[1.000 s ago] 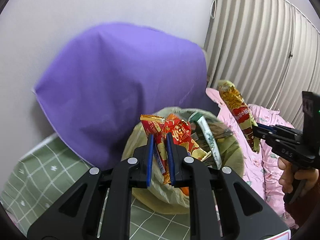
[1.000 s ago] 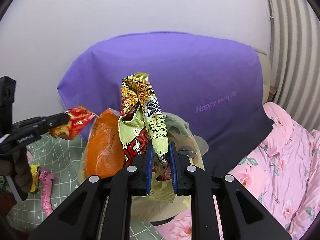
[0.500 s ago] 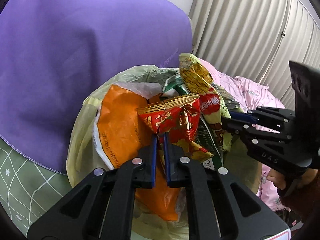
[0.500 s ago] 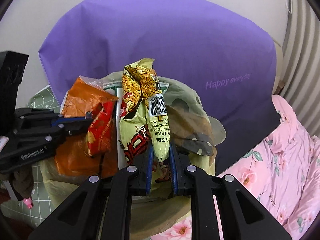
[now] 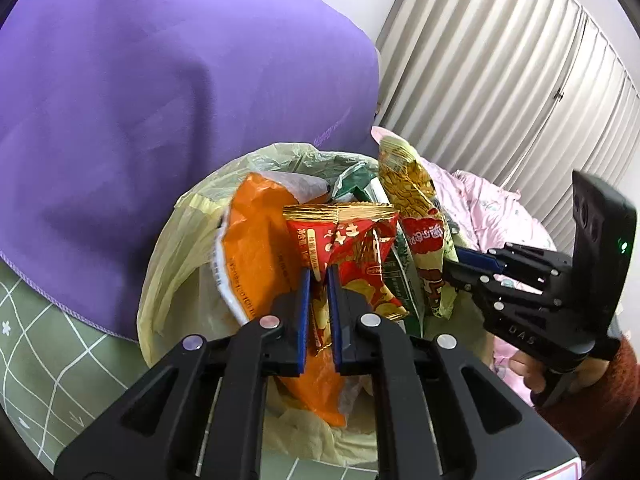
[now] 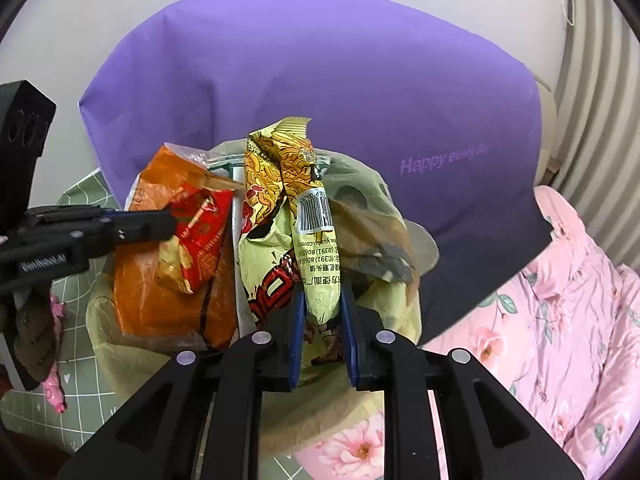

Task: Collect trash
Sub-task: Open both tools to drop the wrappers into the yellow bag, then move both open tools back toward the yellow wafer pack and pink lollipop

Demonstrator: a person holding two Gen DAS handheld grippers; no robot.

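Observation:
My left gripper [image 5: 318, 276] is shut on a red and gold snack wrapper [image 5: 352, 240] and holds it over the open mouth of a bin lined with a pale yellow bag [image 5: 176, 264]. My right gripper [image 6: 322, 300] is shut on a yellow noodle wrapper [image 6: 288, 196] with a barcode, also over the bin bag [image 6: 100, 316]. An orange packet [image 5: 252, 248] and a green packet [image 5: 356, 180] stand inside the bin. The right gripper [image 5: 460, 260] shows in the left wrist view, the left gripper [image 6: 168, 224] in the right wrist view. Both wrappers hang close together.
A purple cloth [image 5: 160, 80] covers something big right behind the bin. A pink floral bedcover [image 6: 560, 300] lies to the right, a green checked mat [image 5: 44, 352] to the left. A pink toy [image 6: 56, 392] lies on the mat. Pleated curtains [image 5: 500, 60] hang at the back right.
Both grippers have moved in over the bin and lower, bringing their wrappers down together into its mouth. Both stayed shut.

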